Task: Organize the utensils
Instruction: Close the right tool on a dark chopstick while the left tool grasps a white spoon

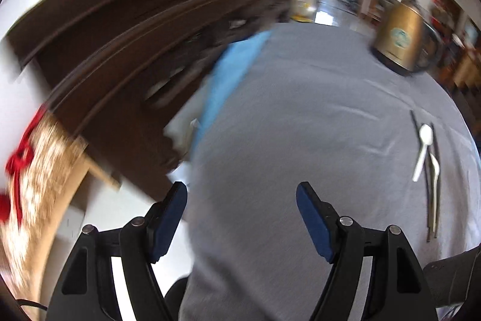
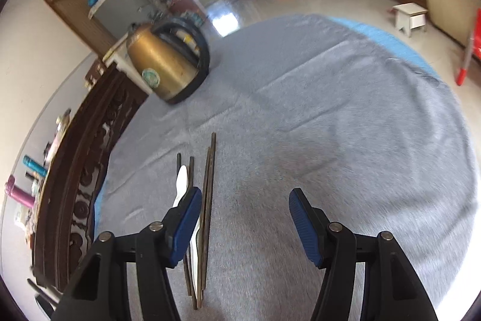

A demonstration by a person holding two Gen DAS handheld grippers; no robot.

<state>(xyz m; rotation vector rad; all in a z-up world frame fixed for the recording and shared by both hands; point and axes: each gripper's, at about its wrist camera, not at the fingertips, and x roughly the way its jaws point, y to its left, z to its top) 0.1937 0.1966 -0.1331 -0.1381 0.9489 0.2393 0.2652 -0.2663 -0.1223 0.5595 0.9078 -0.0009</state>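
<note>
On the grey tablecloth (image 2: 330, 125) several utensils lie side by side: a white plastic spoon (image 2: 182, 179), a paler spoon beside it, and dark chopsticks (image 2: 208, 200). My right gripper (image 2: 245, 197) hovers over the cloth, open and holding nothing. Its left finger partly covers the spoons, and the chopsticks run just inside that finger. In the left wrist view the same white spoon (image 1: 424, 146) and chopsticks (image 1: 430, 194) lie far to the right. My left gripper (image 1: 240, 197) is open and empty, near the left edge of the tablecloth (image 1: 300, 125). That view is blurred.
A gold electric kettle (image 2: 162, 62) with a black handle stands at the table's far side, also the kettle (image 1: 399, 41). Dark carved wooden furniture (image 1: 120, 35) borders the table's left. A blue underlay (image 1: 234, 74) shows at the cloth's edge. A white stool (image 2: 410, 15) stands on the floor beyond.
</note>
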